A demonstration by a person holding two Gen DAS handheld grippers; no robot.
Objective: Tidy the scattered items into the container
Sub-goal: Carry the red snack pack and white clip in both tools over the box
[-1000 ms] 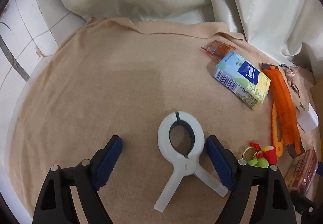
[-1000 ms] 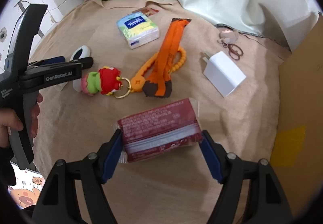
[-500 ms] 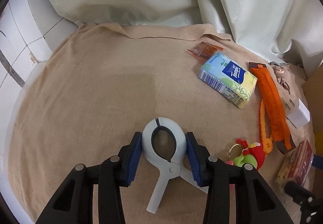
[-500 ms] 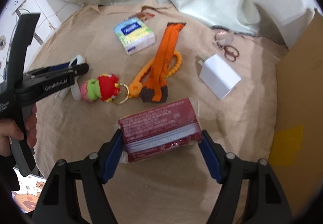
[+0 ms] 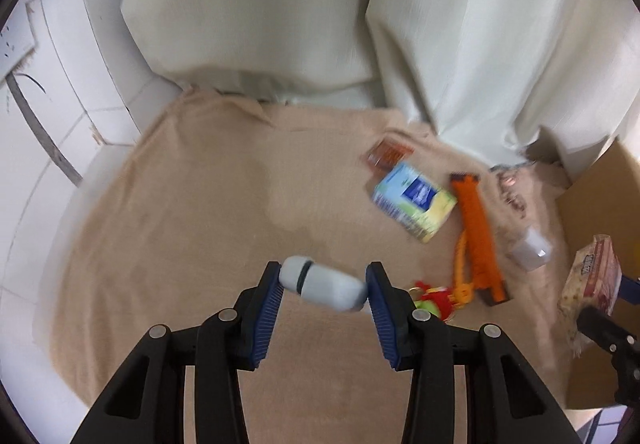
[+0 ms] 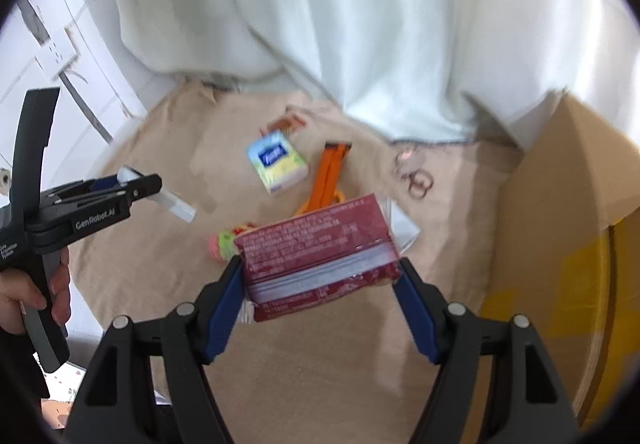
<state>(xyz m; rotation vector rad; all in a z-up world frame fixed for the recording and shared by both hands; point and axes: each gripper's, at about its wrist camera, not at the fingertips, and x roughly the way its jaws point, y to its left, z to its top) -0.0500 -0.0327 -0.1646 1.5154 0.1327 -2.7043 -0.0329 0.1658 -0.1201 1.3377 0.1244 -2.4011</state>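
Gripping rounded white plastic clamp (image 5: 322,283), left claw (image 5: 323,290); right claw (image 6: 320,276) clamped on glossy maroon packet (image 6: 316,252), seemingly foil

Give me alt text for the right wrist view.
The right gripper holds a dark red snack pack lifted above a tan cloth, beside a cardboard box. Behind it lie a tissue pack and orange strap; the left gripper holds a white clip.

I see a pale grey-white plastic clamp (image 5: 320,283) between blue pads (image 5: 269,308), a dark red printed snack packet (image 6: 320,252), an orange strap (image 5: 478,232), a blue-and-yellow tissue pack (image 5: 414,199), and a tan cloth-covered surface (image 5: 192,211).
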